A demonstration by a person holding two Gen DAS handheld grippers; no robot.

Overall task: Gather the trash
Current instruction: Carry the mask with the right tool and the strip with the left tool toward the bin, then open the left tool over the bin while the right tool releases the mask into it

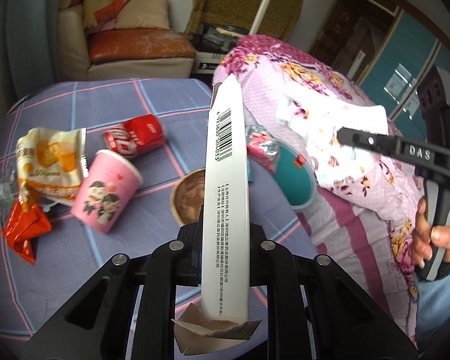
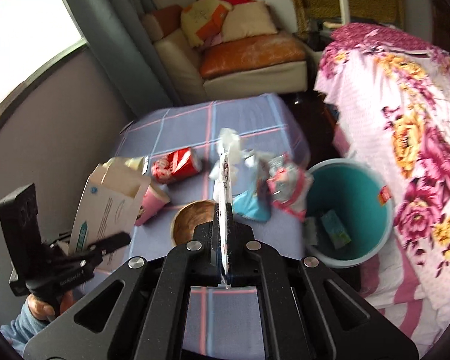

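Note:
My left gripper [image 1: 225,231] is shut on a long white carton [image 1: 226,186] with a barcode, its torn end flaps toward the camera. In the right wrist view this carton [image 2: 105,207] is at the left in the left gripper [image 2: 117,240]. My right gripper [image 2: 223,222] is shut on a thin white plastic wrapper [image 2: 225,174], seen edge on. In the left wrist view that wrapper [image 1: 330,150] hangs from the right gripper [image 1: 345,135] over the floral quilt. A teal bin [image 2: 349,210] stands to the right, holding some trash.
On the checked blue sheet [image 1: 120,105] lie a red can [image 1: 135,141], a pink paper cup [image 1: 105,195], a yellow snack wrapper [image 1: 48,162], a red wrapper [image 1: 25,228], a brown bowl [image 1: 189,198] and a pink-silver wrapper [image 2: 288,189]. A floral quilt [image 2: 405,120] lies at the right.

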